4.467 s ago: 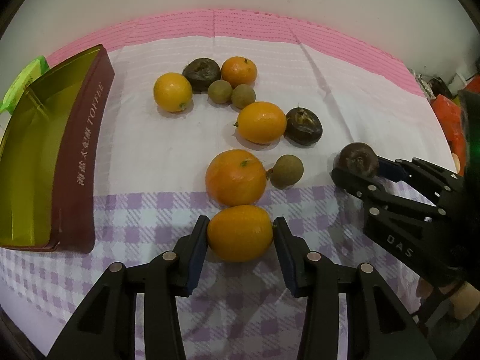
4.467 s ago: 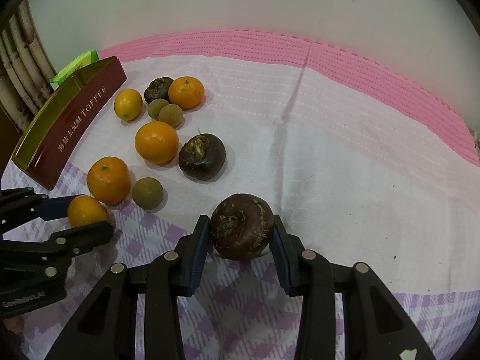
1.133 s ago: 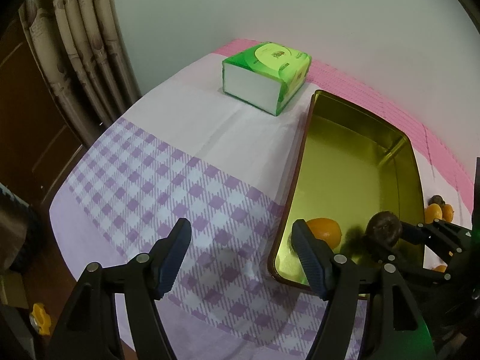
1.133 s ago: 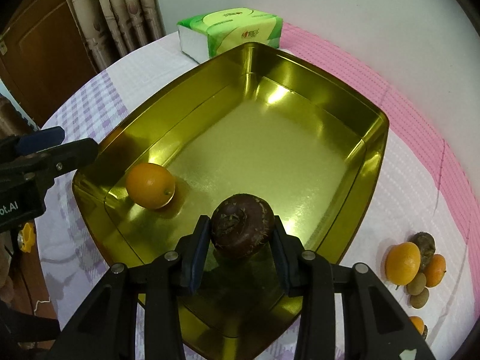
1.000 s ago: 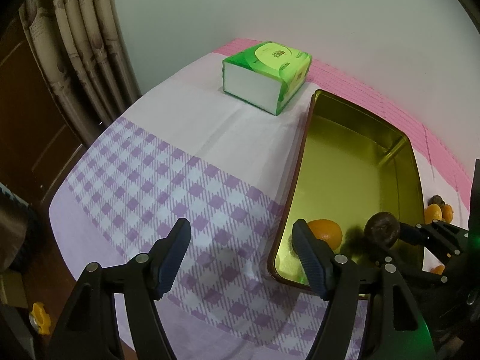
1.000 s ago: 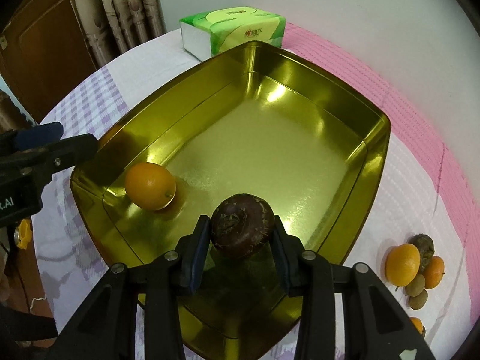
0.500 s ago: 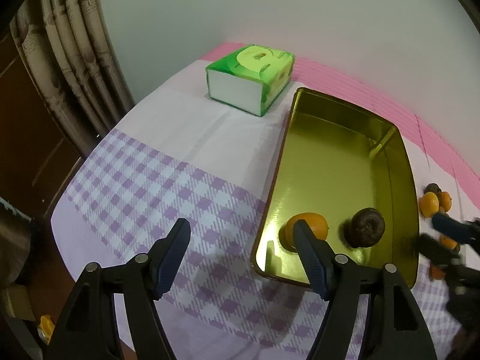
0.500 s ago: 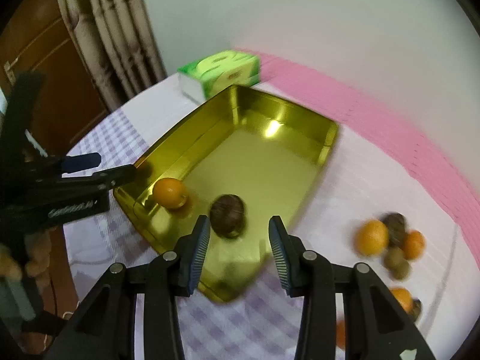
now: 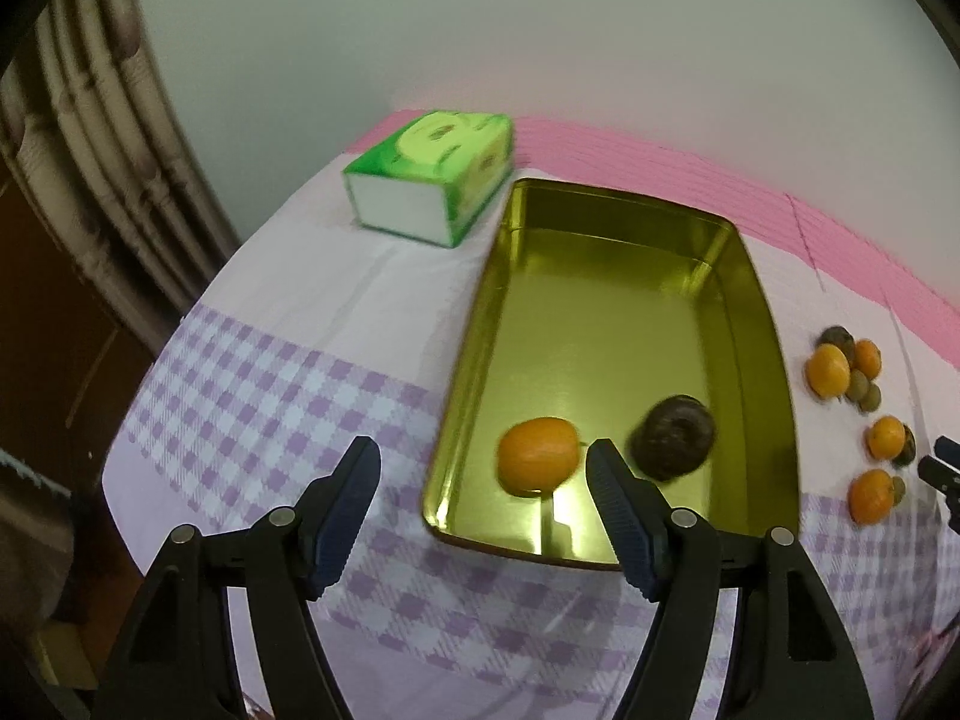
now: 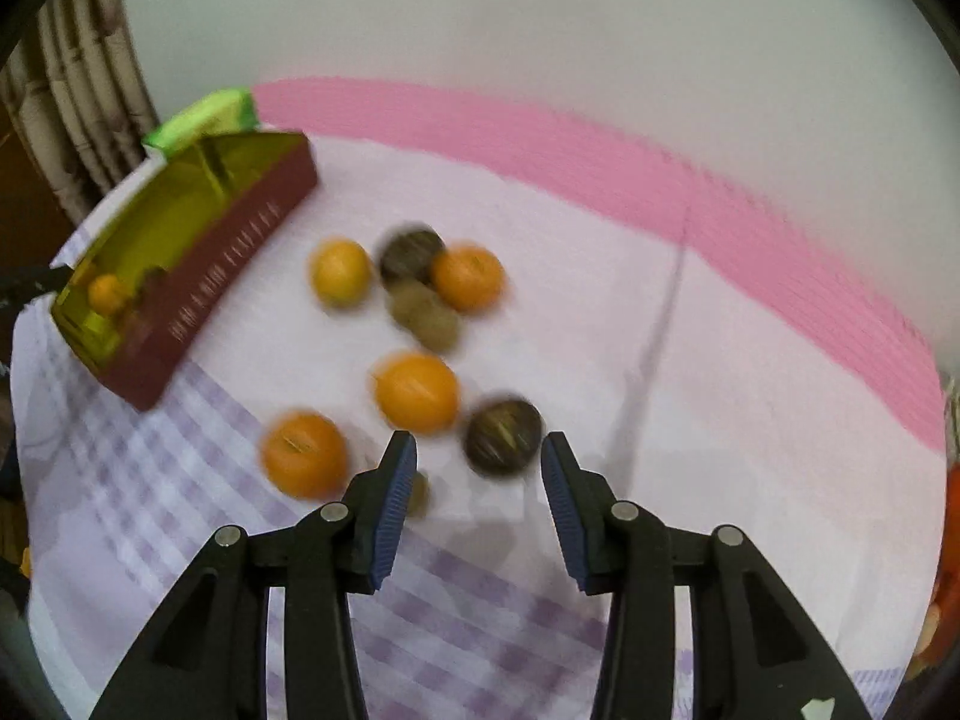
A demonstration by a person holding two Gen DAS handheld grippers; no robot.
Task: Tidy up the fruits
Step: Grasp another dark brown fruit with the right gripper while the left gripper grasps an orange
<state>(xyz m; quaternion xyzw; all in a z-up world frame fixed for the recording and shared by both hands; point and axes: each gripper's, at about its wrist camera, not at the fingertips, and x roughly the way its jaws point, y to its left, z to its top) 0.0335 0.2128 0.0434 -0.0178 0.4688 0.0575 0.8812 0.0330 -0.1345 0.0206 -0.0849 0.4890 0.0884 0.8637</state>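
Gold tin [image 9: 762, 312] on the tabletop [image 9: 336, 312] holds one orange [image 9: 537, 455] and one dark brown fruit [image 9: 675, 435], side by side at its near end. Loose pile of fruit [image 10: 414, 294] lies on the cloth to the tin's right, well apart from it. Left tool [image 9: 483, 474] spread, empty, over the tin's near corner. Right tool [image 10: 477, 468] parted and opening, empty, above a brown fruit [image 10: 503, 434] on the cloth; view blurred. Green tissue pack [image 9: 432, 180] beyond the tin.

Pale plain wall [image 9: 540, 30] beyond the tongs; beige pleated curtain [image 9: 108, 138] and dark wooden door [image 9: 54, 324] far left; worktop cloth [image 9: 360, 312] white, pink-bordered, lilac-checked nearest the tongs.
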